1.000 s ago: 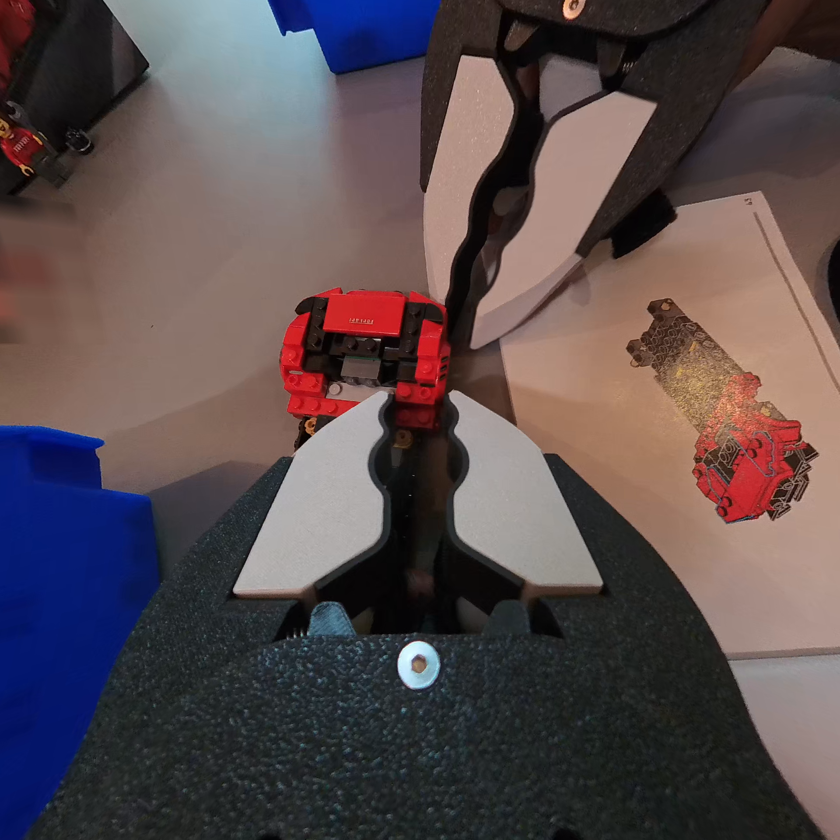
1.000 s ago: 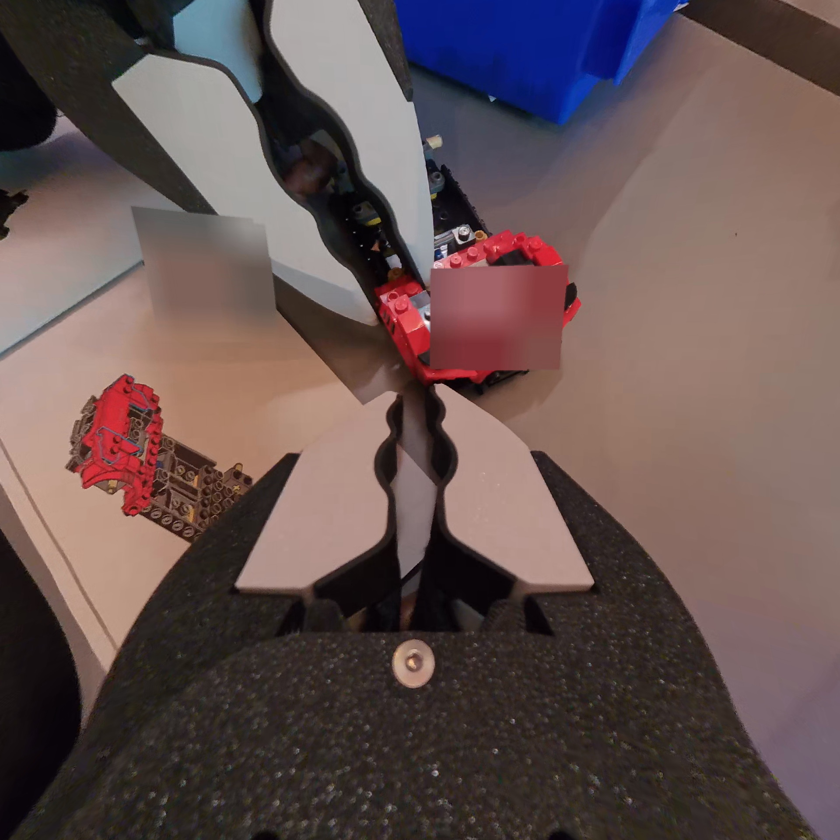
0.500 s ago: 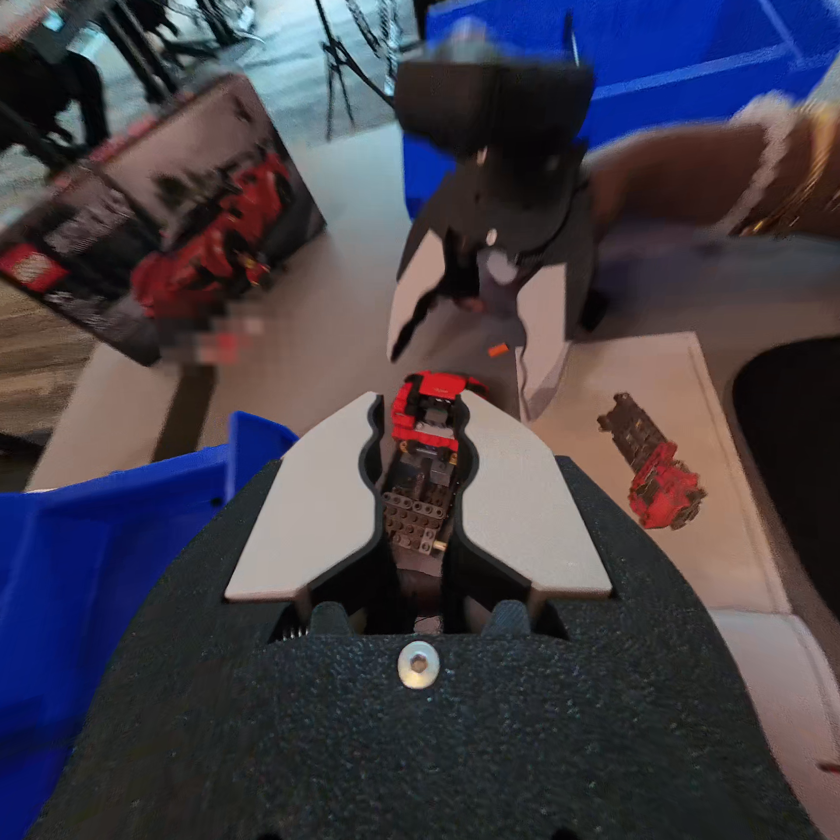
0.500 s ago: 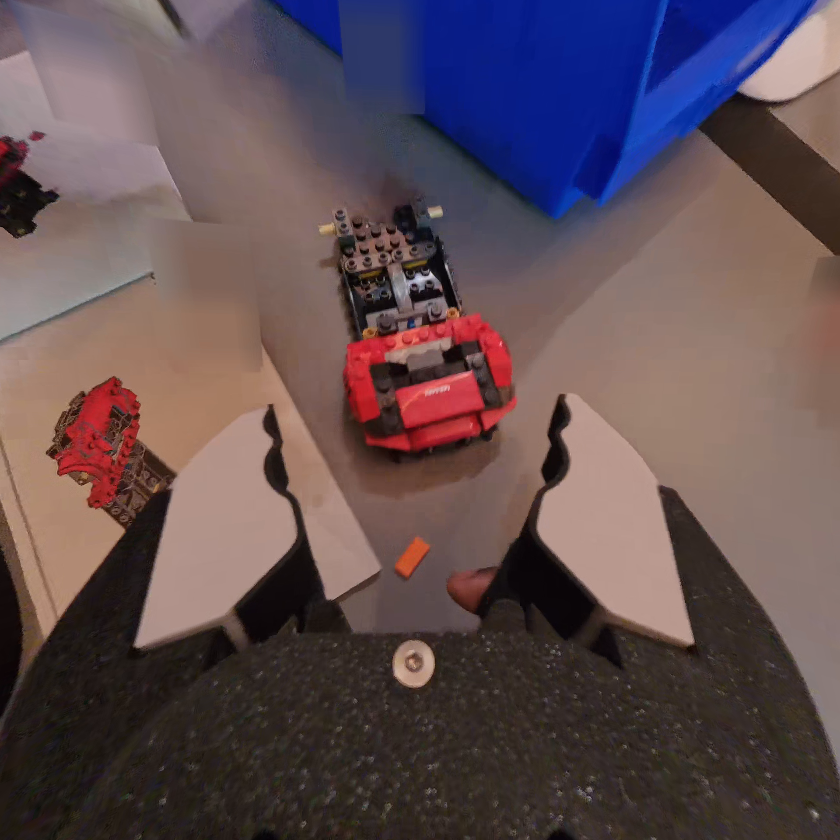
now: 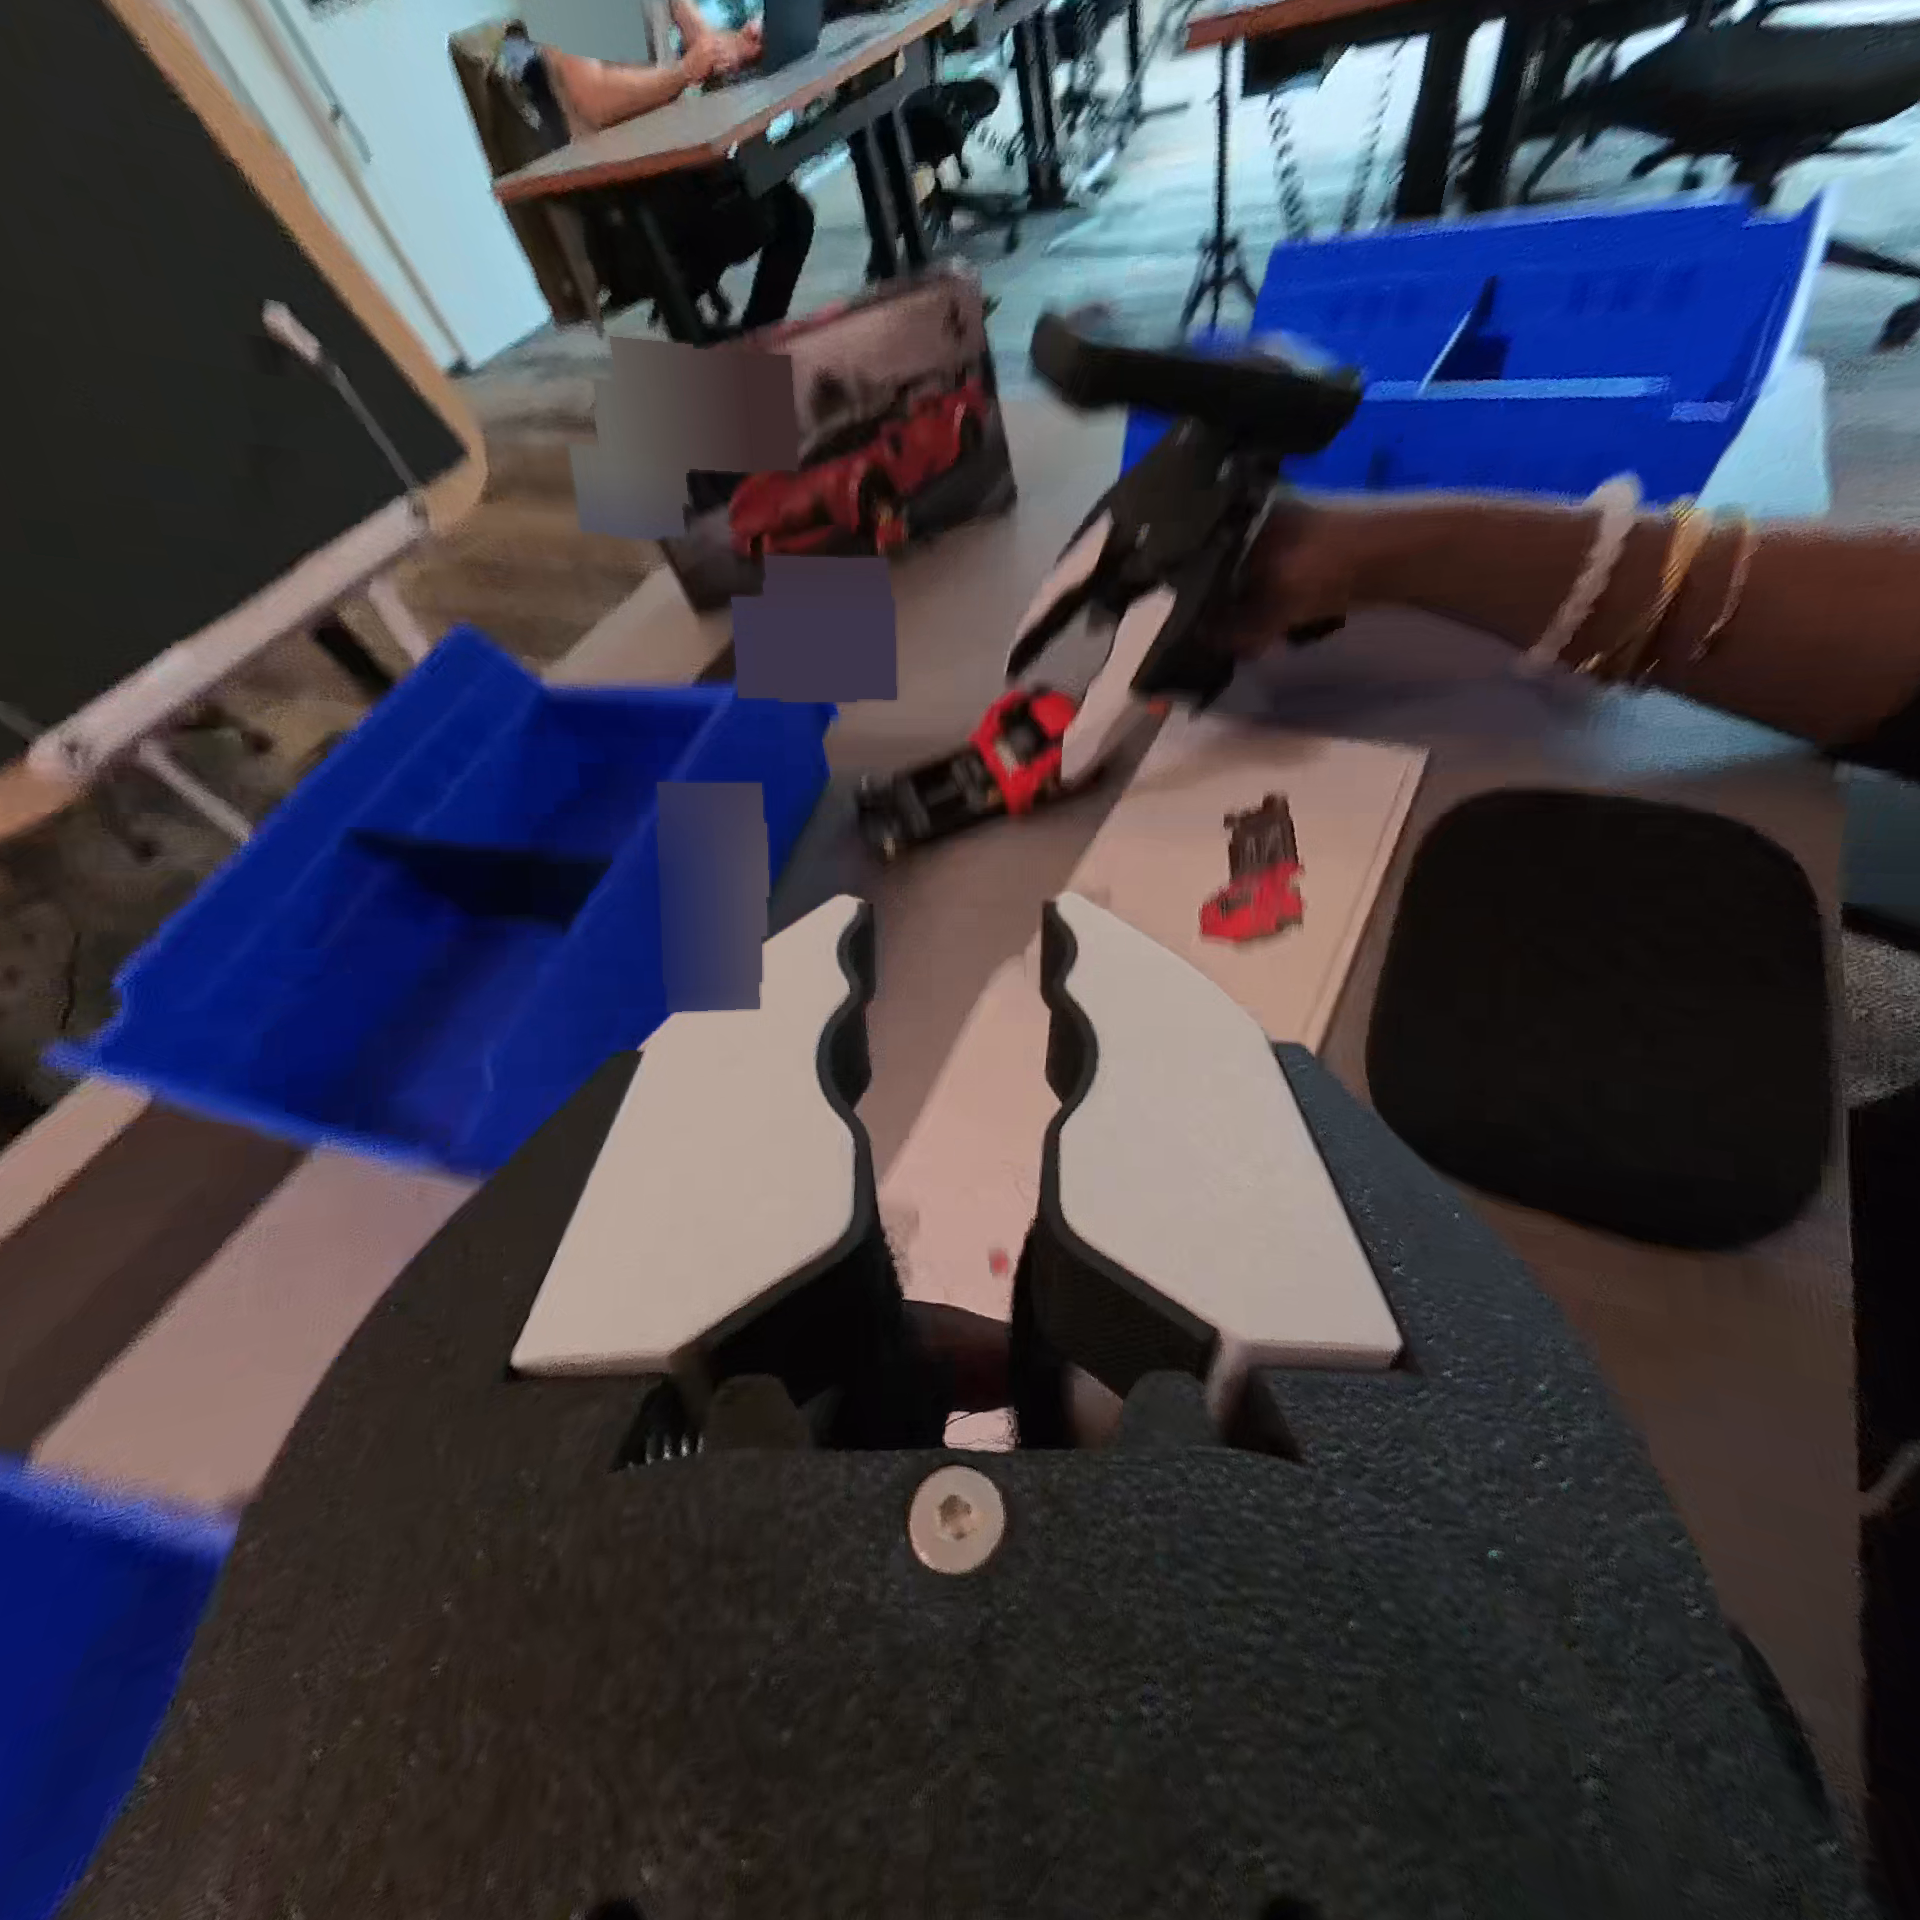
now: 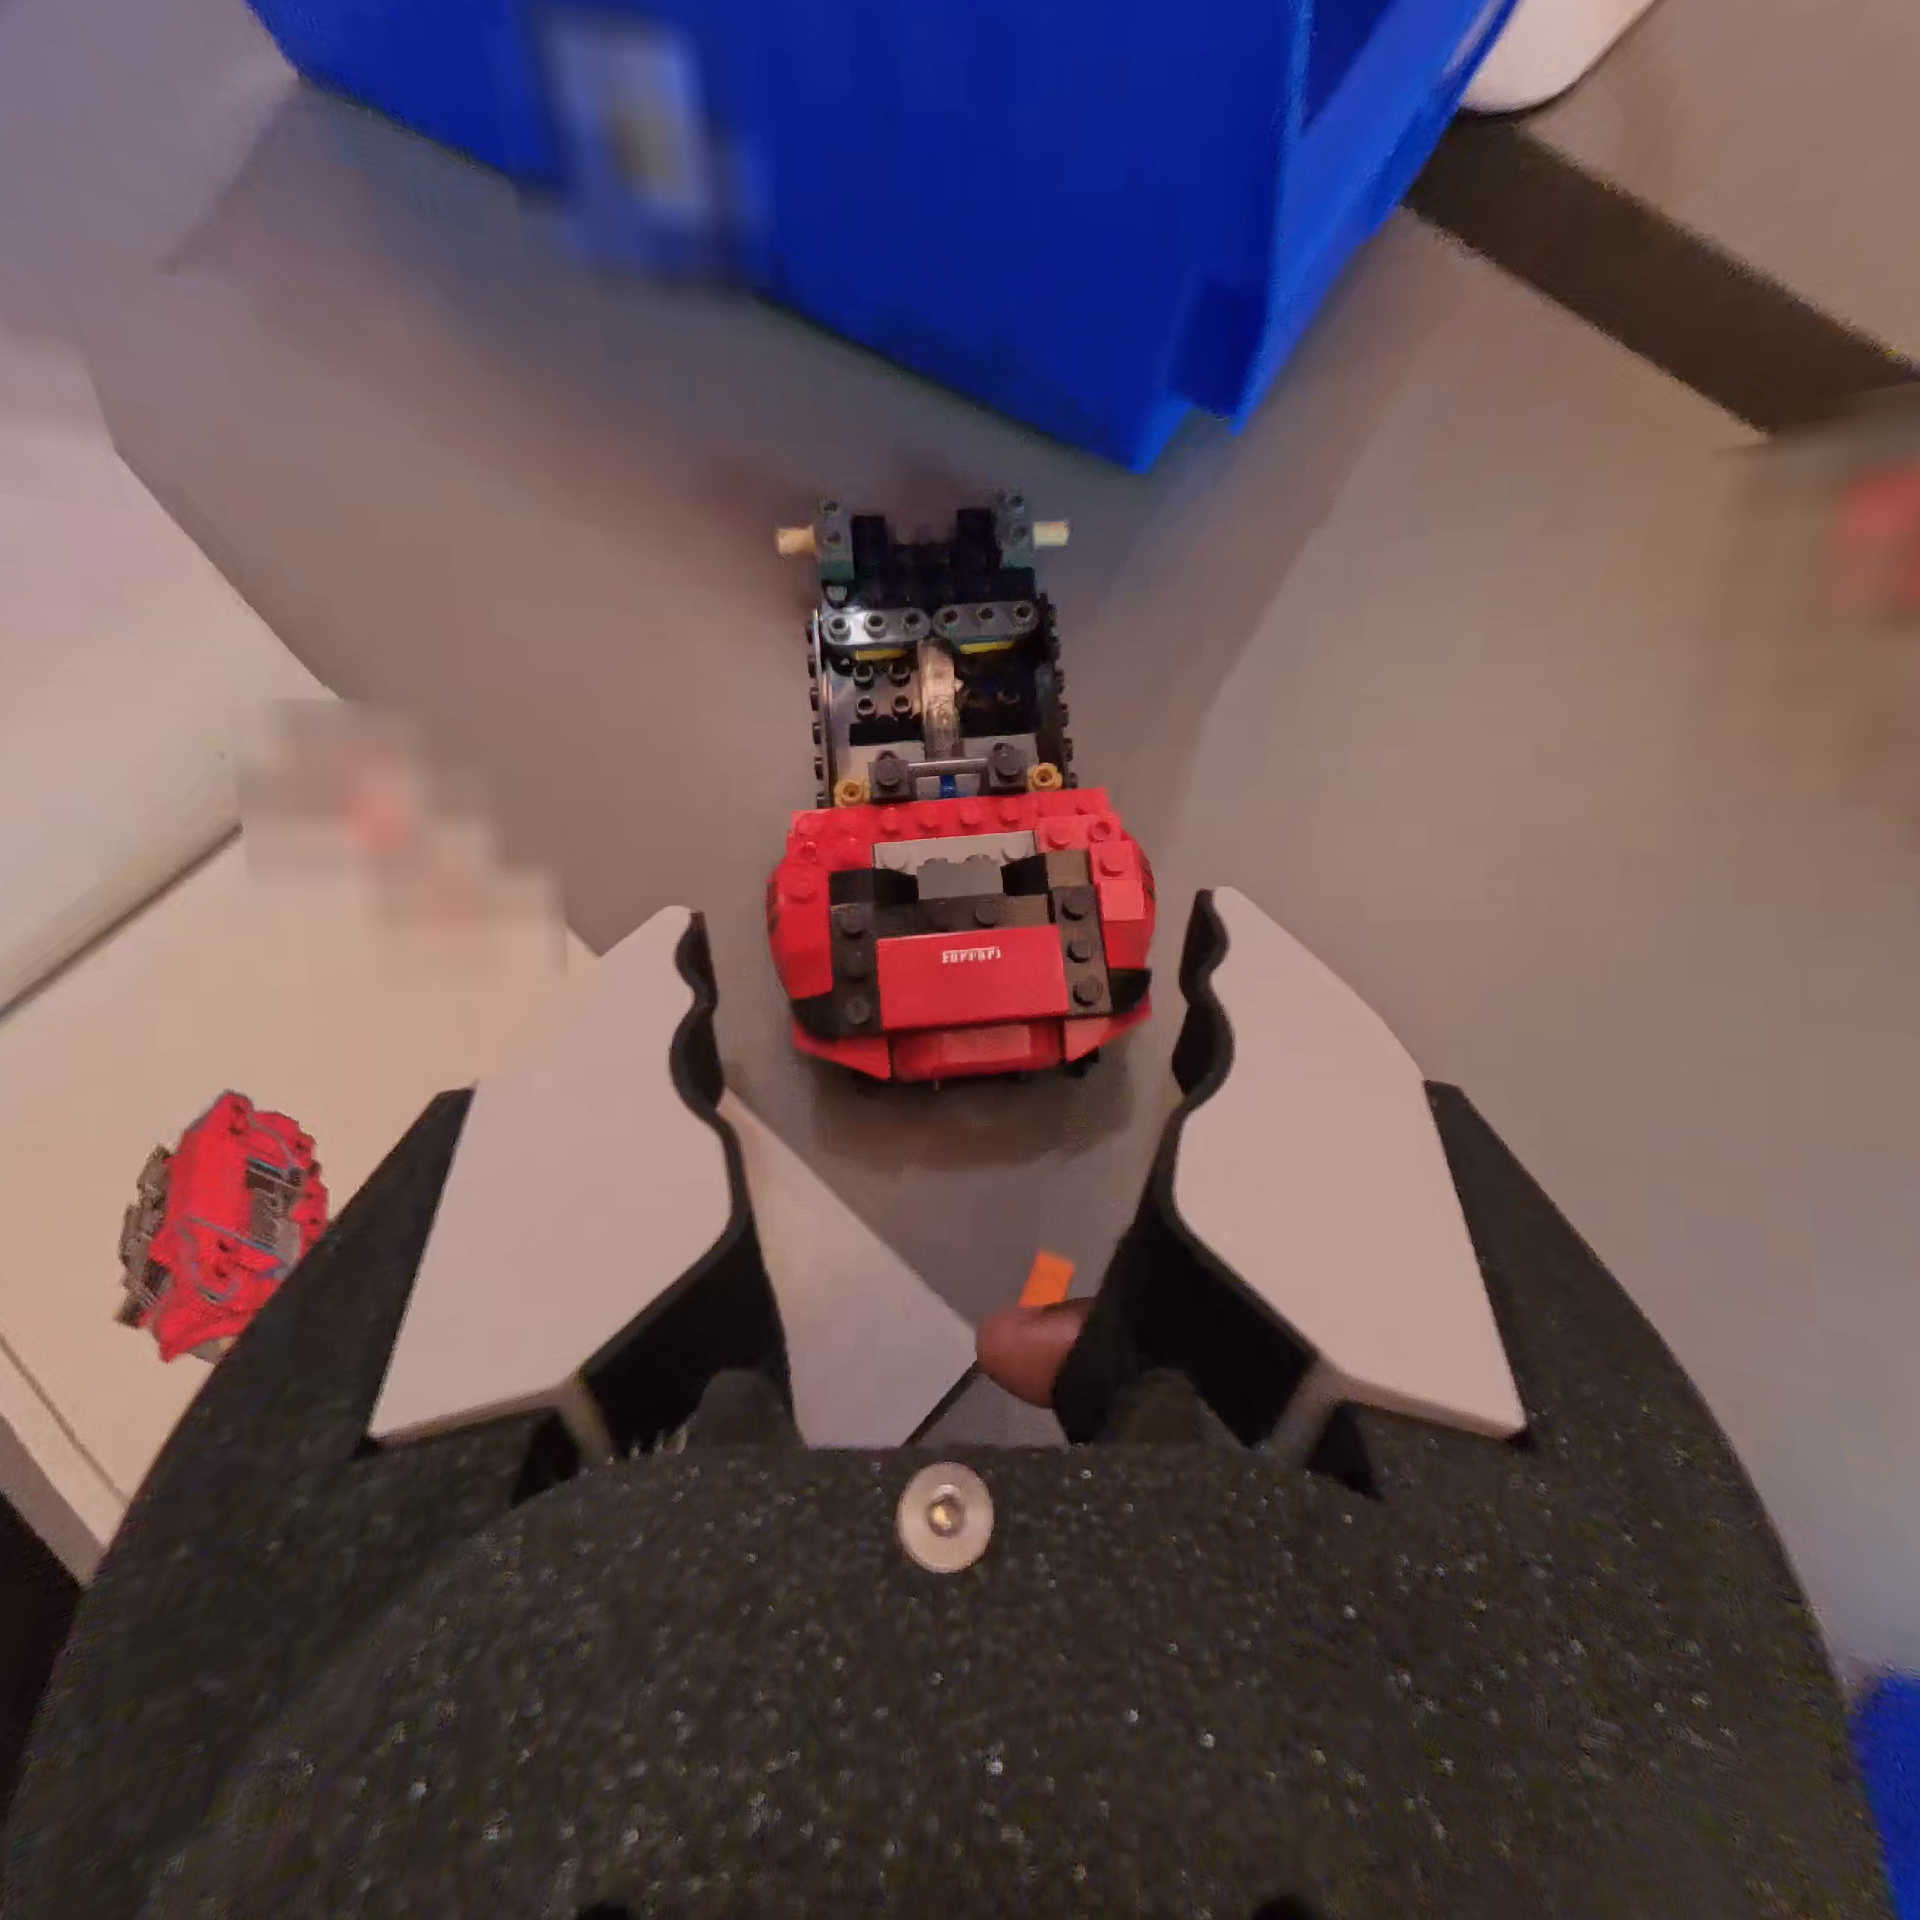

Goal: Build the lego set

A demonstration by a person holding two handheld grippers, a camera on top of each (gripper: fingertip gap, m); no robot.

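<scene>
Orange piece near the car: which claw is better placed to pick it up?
Right. The right claw is open just above the orange piece, beside the car. The left claw, also open, sits farther back.

Soft, even indoor light, faint shadows on the tabletop (image 6: 1455,831); wide-angle bending and motion blur beyond the jaws, sharp nearby.

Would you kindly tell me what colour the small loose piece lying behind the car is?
Orange; the small loose piece shows best in the right wrist view.
</scene>
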